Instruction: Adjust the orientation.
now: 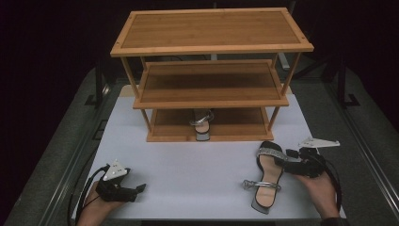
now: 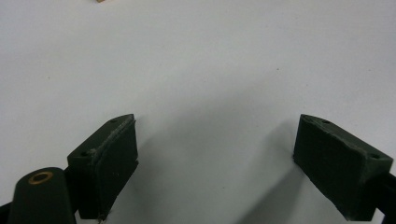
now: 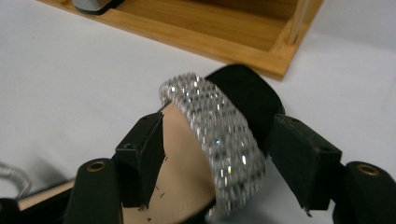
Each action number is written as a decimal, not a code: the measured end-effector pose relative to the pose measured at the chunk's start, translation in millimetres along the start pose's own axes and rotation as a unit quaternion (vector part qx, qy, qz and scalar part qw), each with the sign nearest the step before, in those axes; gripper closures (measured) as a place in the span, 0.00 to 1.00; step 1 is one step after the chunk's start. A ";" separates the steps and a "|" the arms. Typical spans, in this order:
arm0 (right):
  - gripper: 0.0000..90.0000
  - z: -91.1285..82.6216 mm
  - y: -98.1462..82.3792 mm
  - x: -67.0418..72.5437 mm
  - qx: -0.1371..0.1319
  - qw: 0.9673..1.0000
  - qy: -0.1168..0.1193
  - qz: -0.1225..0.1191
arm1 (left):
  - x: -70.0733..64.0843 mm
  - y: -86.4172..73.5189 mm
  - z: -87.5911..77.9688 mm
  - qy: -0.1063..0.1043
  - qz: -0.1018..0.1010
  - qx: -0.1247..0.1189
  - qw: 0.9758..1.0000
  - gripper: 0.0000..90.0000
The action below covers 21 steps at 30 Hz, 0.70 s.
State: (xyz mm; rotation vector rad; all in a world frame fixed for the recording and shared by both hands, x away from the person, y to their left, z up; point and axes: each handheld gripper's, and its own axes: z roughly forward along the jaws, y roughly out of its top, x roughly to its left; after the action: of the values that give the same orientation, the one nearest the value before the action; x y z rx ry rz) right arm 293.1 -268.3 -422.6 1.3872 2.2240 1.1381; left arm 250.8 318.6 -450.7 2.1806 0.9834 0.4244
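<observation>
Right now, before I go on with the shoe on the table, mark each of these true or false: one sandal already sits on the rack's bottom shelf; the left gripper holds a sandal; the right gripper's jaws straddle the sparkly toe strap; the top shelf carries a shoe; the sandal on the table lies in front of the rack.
1. One sandal sits on the bottom shelf of the rack: true.
2. The left gripper holds a sandal: false. Its jaws stand wide open over bare white table.
3. The right gripper has its jaws on either side of the sparkly toe strap: true.
4. The top shelf carries a shoe: false. It is bare.
5. The sandal on the table lies in front of the rack: true, towards the right side.
</observation>
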 end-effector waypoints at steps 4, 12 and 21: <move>0.41 11.5 9.6 0.6 0.006 1.000 0.006 -0.013 | 0.1 0.0 0.1 -0.001 0.001 0.000 1.000 0.14; 0.55 26.5 14.2 0.0 0.027 0.999 0.030 -0.036 | 0.1 -0.3 0.1 -0.001 0.000 -0.001 1.000 0.14; 0.68 23.0 24.6 4.6 0.002 0.995 0.080 -0.067 | 0.3 -0.2 0.3 -0.002 0.000 0.000 1.000 0.14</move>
State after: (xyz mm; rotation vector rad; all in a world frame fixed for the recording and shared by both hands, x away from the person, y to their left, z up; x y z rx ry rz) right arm 320.0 -247.9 -418.5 1.1634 2.3895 1.2377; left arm 251.0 318.8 -451.0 2.1801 0.9818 0.4209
